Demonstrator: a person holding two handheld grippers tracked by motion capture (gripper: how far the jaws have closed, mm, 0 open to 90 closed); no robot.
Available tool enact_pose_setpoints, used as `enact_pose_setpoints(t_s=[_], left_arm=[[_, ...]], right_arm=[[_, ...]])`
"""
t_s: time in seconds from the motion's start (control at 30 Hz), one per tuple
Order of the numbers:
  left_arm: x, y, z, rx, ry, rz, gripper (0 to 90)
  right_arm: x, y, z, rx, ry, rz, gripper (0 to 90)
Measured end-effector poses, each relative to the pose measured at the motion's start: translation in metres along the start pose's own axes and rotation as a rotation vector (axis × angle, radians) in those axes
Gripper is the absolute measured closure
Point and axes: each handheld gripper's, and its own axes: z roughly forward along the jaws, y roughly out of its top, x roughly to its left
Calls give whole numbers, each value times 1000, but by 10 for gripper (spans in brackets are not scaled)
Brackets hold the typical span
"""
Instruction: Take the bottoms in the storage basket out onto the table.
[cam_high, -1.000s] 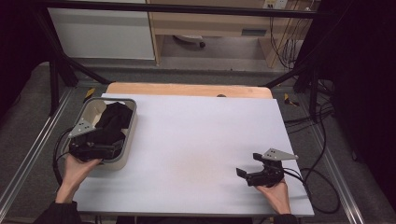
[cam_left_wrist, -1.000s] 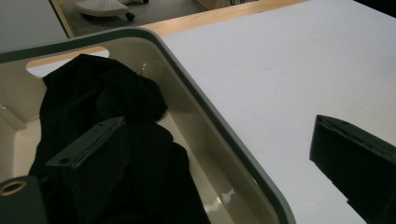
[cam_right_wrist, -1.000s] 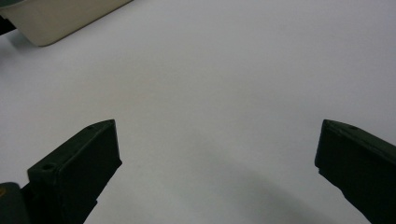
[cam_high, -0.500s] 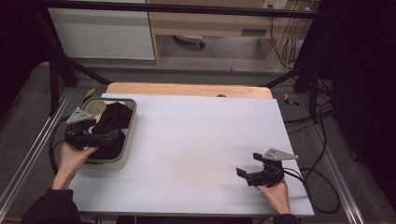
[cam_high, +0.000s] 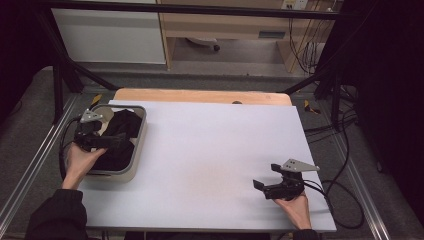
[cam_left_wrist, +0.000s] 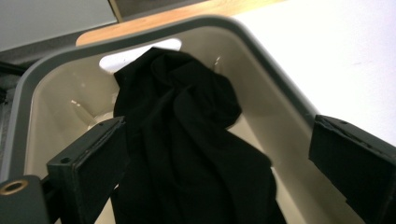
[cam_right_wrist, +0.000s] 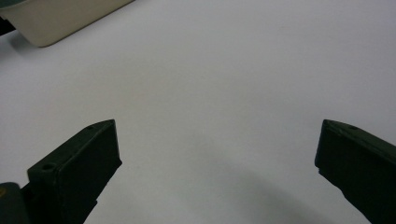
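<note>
Soft, matt black cloth (cam_left_wrist: 187, 154) lies crumpled in a smooth, cream plastic tub (cam_left_wrist: 275, 121); the white surface (cam_high: 215, 160) looks matt.

A black cloth (cam_left_wrist: 187, 154) lay crumpled inside a cream bin (cam_left_wrist: 275, 121) with a grey rim, heaped in soft folds and rising toward the bin's far wall, just below a handle slot. The bin sat at the left edge of the white surface (cam_high: 215, 150), near its far-left corner. The cloth (cam_high: 120, 137) covered most of the bin's floor.
</note>
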Motion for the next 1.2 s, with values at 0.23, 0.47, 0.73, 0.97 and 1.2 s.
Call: enact_pose_setpoints(t_s=[0.23,0.47,0.73,0.97,1.2], left_arm=[[9,-2,16,48,18,-18,48],[9,-7,27,107,42,-10,48],[5,-10,43,213,72,15,48],[5,-13,51,285,93,15,48],[5,-15,57,345,118,16,66]], right_arm=[[0,0,0,1,0,0,6],[0,0,0,4,-1,2,6],[0,0,0,3,0,2,6],[0,0,0,4,1,2,6],[0,0,0,4,2,-1,6]])
